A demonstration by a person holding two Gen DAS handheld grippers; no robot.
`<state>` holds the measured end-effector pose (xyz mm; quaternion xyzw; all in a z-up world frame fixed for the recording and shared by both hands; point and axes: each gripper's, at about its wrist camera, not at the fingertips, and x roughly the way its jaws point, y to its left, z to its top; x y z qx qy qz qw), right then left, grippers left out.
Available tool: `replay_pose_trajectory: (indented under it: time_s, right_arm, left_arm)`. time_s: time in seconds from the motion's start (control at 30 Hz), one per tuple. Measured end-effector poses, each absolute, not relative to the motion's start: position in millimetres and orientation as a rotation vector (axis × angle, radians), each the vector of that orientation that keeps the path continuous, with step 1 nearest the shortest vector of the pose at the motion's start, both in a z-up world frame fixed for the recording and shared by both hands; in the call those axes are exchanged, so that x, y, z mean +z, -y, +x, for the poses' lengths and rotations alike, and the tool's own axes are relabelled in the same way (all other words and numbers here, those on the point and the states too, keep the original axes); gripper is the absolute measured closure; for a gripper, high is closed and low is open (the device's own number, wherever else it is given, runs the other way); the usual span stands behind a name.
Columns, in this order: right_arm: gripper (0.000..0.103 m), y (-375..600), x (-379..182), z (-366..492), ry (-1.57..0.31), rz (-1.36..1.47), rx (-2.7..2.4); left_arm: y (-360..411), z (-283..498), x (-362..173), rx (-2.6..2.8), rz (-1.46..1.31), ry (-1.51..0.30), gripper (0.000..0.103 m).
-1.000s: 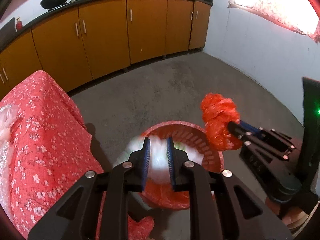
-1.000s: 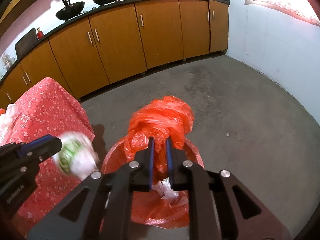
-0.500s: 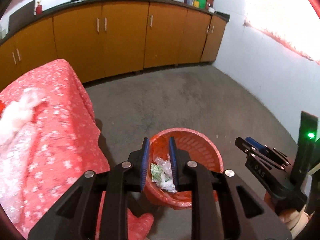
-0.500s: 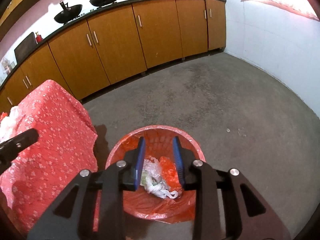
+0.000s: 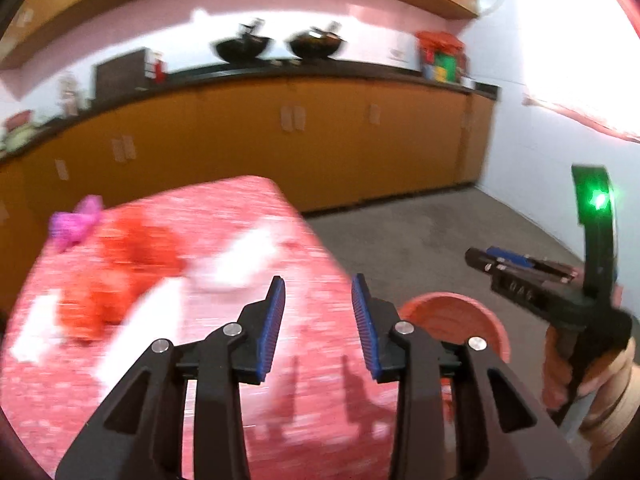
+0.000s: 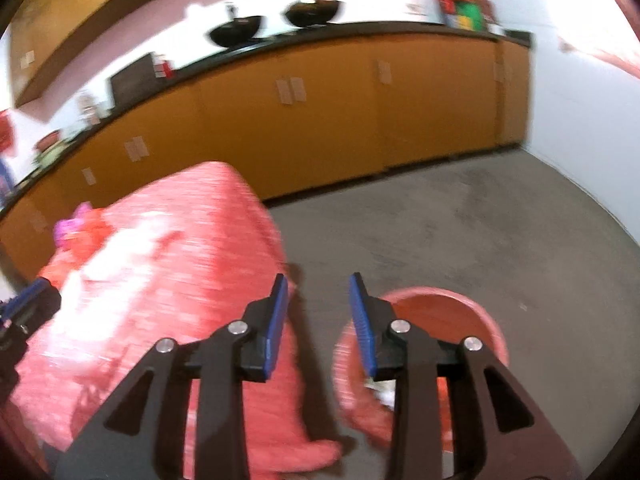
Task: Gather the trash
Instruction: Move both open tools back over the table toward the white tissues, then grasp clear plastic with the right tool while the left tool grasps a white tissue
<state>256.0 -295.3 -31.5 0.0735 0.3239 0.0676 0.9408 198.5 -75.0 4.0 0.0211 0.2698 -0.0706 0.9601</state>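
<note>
- Left gripper point(image 5: 318, 300): jaws spread wide, nothing between them, hovering over the near right part of the table point(image 5: 224, 360), which wears a red floral cloth.
- Right gripper point(image 6: 318, 300): likewise released and empty, aimed at the floor gap between the table's right edge and the bin point(image 6: 486, 326).
- Done so far, judging by the bin: something pale shows low inside it in the right view, so some trash seems to be in already; blur hides what it is.
- Left to do: a pink scrap point(image 5: 76, 220) lies at the table's far left corner, an orange bag point(image 5: 120, 276) just in front of it, and white pieces point(image 5: 240, 256) nearer the middle. All are smeared by motion blur.
- Bin stands on the floor just off the table's right edge.
- The task looks partway through; both claws are free for another pick from the table.
</note>
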Motion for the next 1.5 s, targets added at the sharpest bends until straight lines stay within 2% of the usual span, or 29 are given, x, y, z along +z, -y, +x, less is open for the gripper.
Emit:
replay_pose_trajectory:
  time_s: [0.17,0.3,0.4,0.7,0.77,0.83,0.93,1.27,1.5]
  right_arm:
    - [0.068,214,-15,267,-0.648,0.112,0.261]
    - [0.058,160,-11,282,-0.655,0.103,0.293]
    - [0.056,132,-14,296,-0.674,0.074,0.283]
    - [0.052,93,-33,334,-0.759,-0.015,0.178]
    - [0.057,93,-39,337,-0.784,-0.019,0.177]
    - [0.075,89,-44,338,-0.798,-0.041,0.181]
    - [0.089,80,-43,336,-0.762,-0.087,0.184]
    - [0.092,67,-5,319,-0.601,-0.065,0.221]
    - [0.092,65,5,316,-0.567,-0.049,0.230]
  left_arm:
    - [-6,183,8,0.058,0.026,-0.506,0.056]
    - [-70,183,1,0.206,-0.012,-0.525,0.050]
    - [-109,181,-7,0.285,-0.042,-0.541,0.044]
    - [-170,192,-26,0.367,-0.093,-0.585,0.039]
    - [-175,193,-29,0.366,-0.095,-0.589,0.038]
    - [-178,192,-31,0.363,-0.096,-0.594,0.038]
    - [-182,194,-33,0.359,-0.100,-0.600,0.038]
    - [-192,200,-40,0.351,-0.137,-0.643,0.038]
    - [-192,211,-49,0.333,-0.151,-0.690,0.038]
